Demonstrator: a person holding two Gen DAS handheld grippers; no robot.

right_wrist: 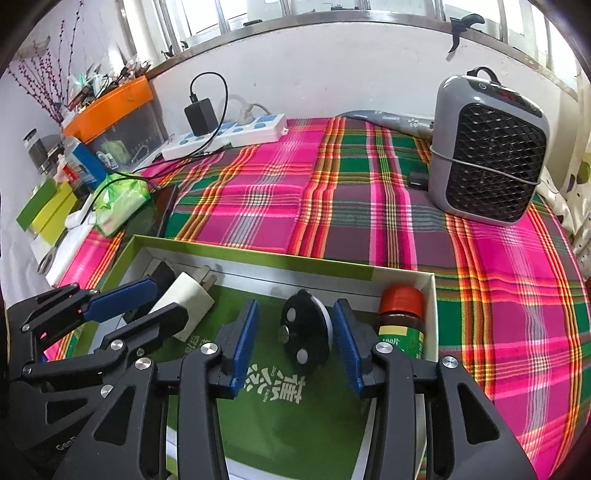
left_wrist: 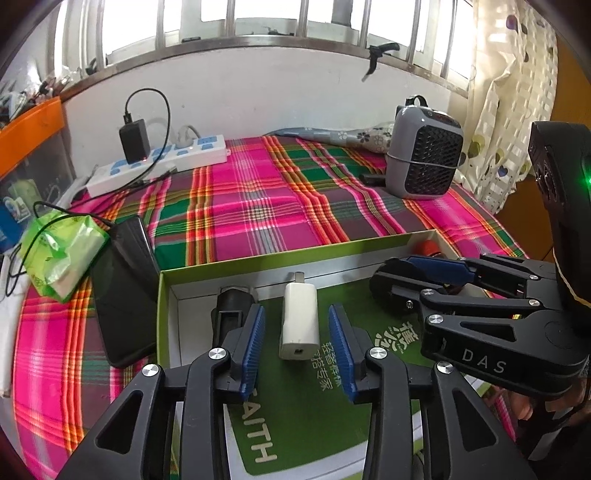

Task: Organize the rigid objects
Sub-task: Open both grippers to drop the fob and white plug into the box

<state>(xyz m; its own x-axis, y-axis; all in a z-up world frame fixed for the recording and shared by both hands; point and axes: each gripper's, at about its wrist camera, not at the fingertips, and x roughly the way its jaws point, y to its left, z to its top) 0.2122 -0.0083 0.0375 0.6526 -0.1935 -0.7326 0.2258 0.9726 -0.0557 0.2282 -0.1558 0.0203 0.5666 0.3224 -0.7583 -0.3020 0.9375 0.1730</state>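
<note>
Hovering inside the box (left_wrist: 161, 295), both grippers' jaws gape: left (left_wrist: 297, 345) around charger (left_wrist: 299, 321), right (right_wrist: 295, 341) around disc (right_wrist: 304, 332).

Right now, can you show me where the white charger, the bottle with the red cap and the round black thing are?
white charger (left_wrist: 299, 319), left wrist view, middle of its body.
red-capped bottle (right_wrist: 401, 300), right wrist view, on the cap.
round black disc (right_wrist: 303, 328), right wrist view, its flat face.

This looks like a lived-in room of a home. A plaid cloth (right_wrist: 332, 192) covers the surface under a barred window (left_wrist: 258, 22) hung with a patterned curtain (left_wrist: 509, 110). A power strip (right_wrist: 236, 133) with a plugged-in charger (right_wrist: 200, 115), a small grey heater (right_wrist: 487, 147), a tissue pack (left_wrist: 62, 251) and an orange-lidded bin (right_wrist: 110, 107) of household clutter, possibly toiletries, line the wall.
</note>
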